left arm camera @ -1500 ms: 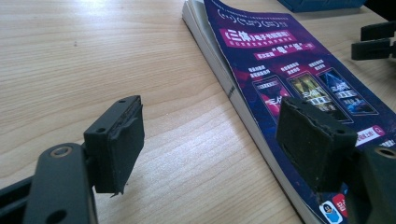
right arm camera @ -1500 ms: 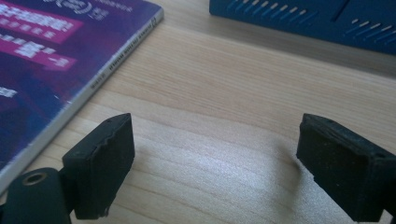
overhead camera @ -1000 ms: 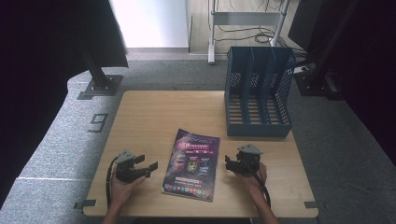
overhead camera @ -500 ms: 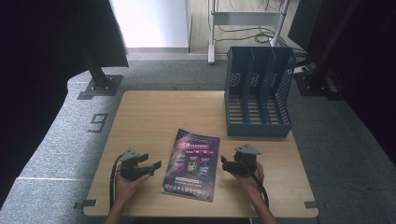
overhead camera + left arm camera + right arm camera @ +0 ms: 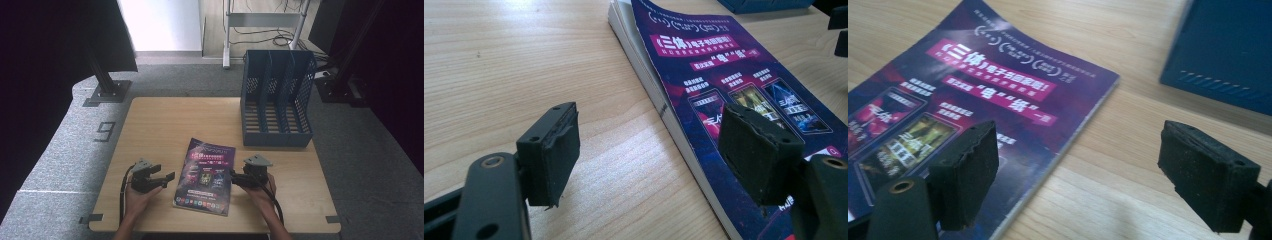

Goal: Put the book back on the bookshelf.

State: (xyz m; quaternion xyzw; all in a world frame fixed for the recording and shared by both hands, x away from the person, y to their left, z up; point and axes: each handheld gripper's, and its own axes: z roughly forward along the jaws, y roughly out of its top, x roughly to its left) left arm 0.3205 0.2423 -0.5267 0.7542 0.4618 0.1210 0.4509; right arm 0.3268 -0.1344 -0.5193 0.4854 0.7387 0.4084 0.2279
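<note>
A purple magazine (image 5: 206,175) lies flat on the wooden table (image 5: 170,125), near the front edge. My left gripper (image 5: 169,177) is open at the magazine's left edge; in the left gripper view its jaws straddle that spine edge of the magazine (image 5: 724,85), one pad over the cover, the other over bare wood. My right gripper (image 5: 232,176) is open at the magazine's right edge. In the right gripper view one pad hangs over the magazine (image 5: 973,85) cover, the other above the table. Nothing is held in either.
A blue three-slot file rack (image 5: 276,100) stands at the table's back right, its base corner (image 5: 1223,50) close beyond my right gripper. A person's hands hold both grippers from the table's front edge. Bare wood (image 5: 499,60) stretches left and behind the magazine.
Both grippers have moved inward toward the magazine, the left one rightward and the right one leftward, now reaching its two side edges. The magazine has not moved.
</note>
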